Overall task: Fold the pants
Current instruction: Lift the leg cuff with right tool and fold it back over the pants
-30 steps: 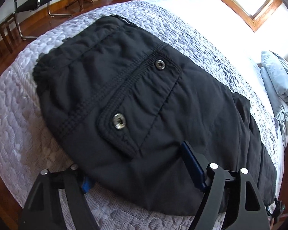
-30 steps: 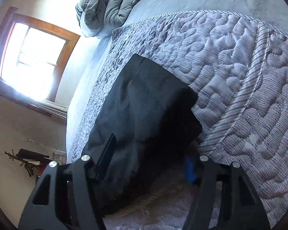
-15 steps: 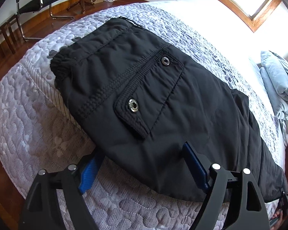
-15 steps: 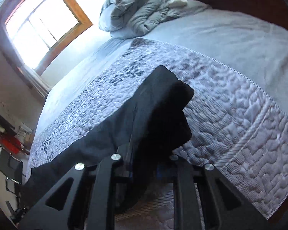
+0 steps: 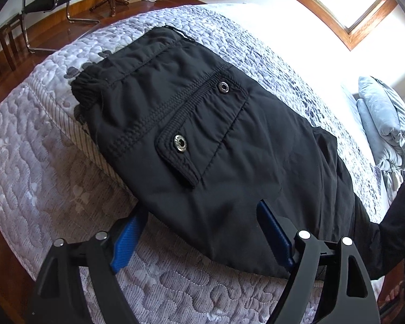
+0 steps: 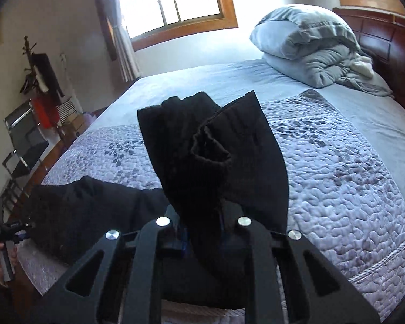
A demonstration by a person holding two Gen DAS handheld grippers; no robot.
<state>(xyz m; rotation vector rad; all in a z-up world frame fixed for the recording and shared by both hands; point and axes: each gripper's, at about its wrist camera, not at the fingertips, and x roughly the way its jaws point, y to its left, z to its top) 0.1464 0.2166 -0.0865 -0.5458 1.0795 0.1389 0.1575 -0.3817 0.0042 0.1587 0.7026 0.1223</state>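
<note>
Since a second ago our right hand-held gripper (image 6: 202, 232) lifted the leg ends | left hand-held gripper (image 5: 202, 232) spread wide, gripping nothing, at pants (image 5: 202, 140) on bed (image 5: 54, 175) | right clamped on cuffs (image 6: 216, 140).

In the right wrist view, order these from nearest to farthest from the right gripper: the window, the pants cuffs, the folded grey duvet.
1. Pants cuffs: raised straight ahead of the right gripper, which is shut on the pants legs.
2. Folded grey duvet: upper right, at the head of the bed.
3. Window: on the far wall, upper middle.
</note>
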